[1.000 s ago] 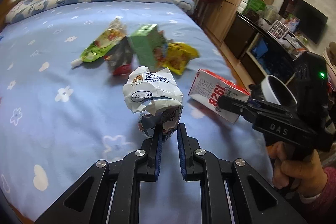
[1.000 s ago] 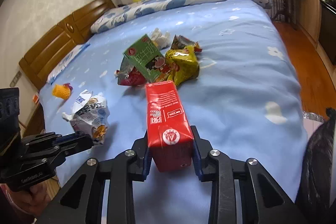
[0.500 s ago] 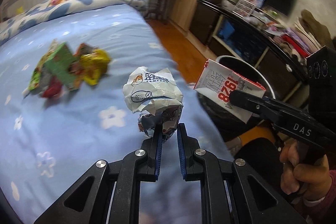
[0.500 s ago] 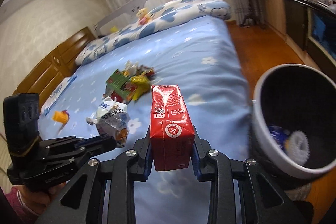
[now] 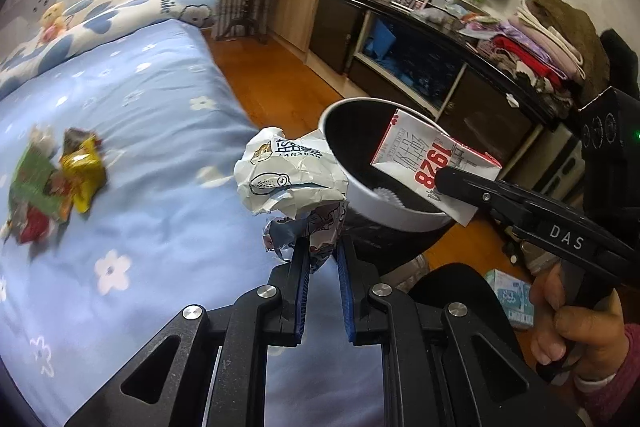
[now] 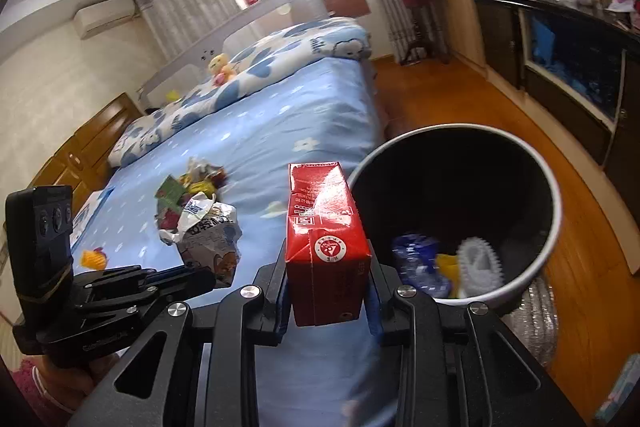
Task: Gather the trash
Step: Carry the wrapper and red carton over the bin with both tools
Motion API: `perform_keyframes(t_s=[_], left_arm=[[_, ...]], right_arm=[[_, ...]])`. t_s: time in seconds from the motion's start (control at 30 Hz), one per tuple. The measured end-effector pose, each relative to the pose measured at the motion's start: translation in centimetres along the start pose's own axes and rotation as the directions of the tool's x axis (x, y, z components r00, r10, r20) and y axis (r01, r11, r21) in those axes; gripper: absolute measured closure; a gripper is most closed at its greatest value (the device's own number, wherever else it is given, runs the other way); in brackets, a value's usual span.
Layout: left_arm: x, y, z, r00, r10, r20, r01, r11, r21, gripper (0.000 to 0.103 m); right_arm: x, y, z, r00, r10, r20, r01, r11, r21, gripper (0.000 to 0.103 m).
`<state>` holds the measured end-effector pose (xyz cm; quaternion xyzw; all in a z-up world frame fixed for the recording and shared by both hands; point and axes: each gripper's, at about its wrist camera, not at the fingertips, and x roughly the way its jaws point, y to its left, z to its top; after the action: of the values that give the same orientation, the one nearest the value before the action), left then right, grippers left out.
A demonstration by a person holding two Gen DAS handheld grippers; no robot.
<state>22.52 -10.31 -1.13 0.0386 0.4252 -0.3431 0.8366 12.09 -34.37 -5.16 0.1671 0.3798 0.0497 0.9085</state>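
Observation:
My left gripper (image 5: 322, 259) is shut on a crumpled white wrapper (image 5: 288, 179) and holds it over the bed's edge, next to the bin. My right gripper (image 6: 326, 283) is shut on a red milk carton (image 6: 324, 227), held just left of the white bin (image 6: 554, 195). In the left wrist view the carton (image 5: 432, 163) hangs over the bin's rim (image 5: 332, 115). The bin holds a blue wrapper (image 6: 412, 255) and a white frilled piece (image 6: 478, 259). A pile of snack wrappers (image 5: 52, 183) lies on the blue bedsheet (image 5: 160, 131).
A dark TV cabinet (image 5: 420, 59) with clutter runs along the right wall. Wooden floor (image 6: 460, 87) lies between bed and cabinet. A small orange item (image 6: 94, 259) lies on the bed's left side. Pillows and a plush toy (image 6: 220, 65) are at the headboard.
Both grippers have swung right from over the bed toward the bin with their loads. The bin is now closer and the carton is at its rim.

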Motion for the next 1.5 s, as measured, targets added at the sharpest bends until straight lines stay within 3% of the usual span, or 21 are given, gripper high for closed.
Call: perform_keyframes(t_s=[0.57, 1.5], left_arm=[[5.0, -3.1, 3.9, 0.999, -0.032, -0.04, 0.034, 0.997, 0.063, 0.09], [10.6, -5.7, 8.3, 0.994, -0.058, -0.097, 0.067, 0.993, 0.093, 0.09]], right_arm=[[-1.4, -4.9, 0.9, 0.996, -0.093, 0.005, 0.092, 0.994, 0.056, 0.073], [0.5, -8.1, 2.9, 0.981, -0.18, -0.067, 0.184, 0.98, 0.072, 0.073]])
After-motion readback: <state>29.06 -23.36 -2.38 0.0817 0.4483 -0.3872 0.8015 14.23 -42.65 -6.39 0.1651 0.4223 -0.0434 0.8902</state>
